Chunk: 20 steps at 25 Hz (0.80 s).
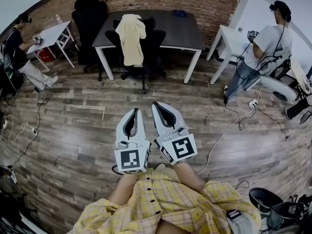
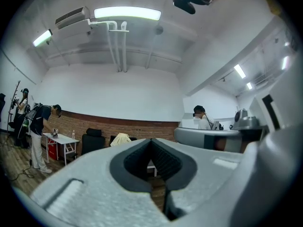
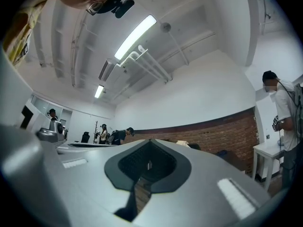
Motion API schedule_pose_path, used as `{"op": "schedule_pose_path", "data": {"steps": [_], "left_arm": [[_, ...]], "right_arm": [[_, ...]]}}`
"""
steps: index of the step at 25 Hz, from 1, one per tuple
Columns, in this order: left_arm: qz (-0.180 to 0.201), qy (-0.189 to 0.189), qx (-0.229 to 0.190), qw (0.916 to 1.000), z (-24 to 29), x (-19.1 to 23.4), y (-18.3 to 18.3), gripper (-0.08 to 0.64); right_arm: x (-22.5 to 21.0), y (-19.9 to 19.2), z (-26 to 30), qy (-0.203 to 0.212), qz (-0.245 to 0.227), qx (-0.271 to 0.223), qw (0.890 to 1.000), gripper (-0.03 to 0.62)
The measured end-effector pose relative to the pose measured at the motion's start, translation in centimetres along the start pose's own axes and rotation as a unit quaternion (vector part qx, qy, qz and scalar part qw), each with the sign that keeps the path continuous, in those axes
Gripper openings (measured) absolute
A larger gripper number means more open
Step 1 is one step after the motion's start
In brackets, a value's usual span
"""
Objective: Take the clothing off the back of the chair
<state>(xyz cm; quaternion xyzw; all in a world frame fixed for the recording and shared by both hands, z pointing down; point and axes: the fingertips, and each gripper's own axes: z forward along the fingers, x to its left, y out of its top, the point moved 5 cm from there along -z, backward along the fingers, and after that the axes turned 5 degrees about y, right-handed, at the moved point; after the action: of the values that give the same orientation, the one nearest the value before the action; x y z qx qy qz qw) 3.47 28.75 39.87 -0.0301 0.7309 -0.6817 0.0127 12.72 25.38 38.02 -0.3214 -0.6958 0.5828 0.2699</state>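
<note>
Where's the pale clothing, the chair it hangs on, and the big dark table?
pale clothing point(image 1: 131, 38): head view, middle of the draped fabric.
chair point(image 1: 155, 45): head view, black backrest beside the clothing.
dark table point(image 1: 183, 33): head view, bare top near its right end.

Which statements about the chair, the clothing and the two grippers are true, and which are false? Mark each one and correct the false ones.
1. A pale yellow garment hangs over the back of the black chair. True.
2. The left gripper is closed on the garment. False: its jaws are together on nothing, and it is held well short of the chair.
3. The chair stands at a dark table. True.
4. The right gripper has its jaws wide apart. False: its jaws are together, with nothing between them.
</note>
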Motion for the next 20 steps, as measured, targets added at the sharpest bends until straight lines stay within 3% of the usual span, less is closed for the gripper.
{"op": "schedule_pose_path", "data": {"steps": [10, 20], "left_arm": [[-0.004, -0.002, 0.0, 1.0, 6.9, 2.7, -1.5, 0.0], [-0.005, -0.008, -0.005, 0.9999, 16.4, 7.2, -2.2, 0.0]], "right_arm": [[-3.4, -2.1, 5.8, -0.003, -0.009, 0.003, 1.0, 0.0], [-8.2, -4.1, 15.1, -0.002, -0.007, 0.004, 1.0, 0.0]]}}
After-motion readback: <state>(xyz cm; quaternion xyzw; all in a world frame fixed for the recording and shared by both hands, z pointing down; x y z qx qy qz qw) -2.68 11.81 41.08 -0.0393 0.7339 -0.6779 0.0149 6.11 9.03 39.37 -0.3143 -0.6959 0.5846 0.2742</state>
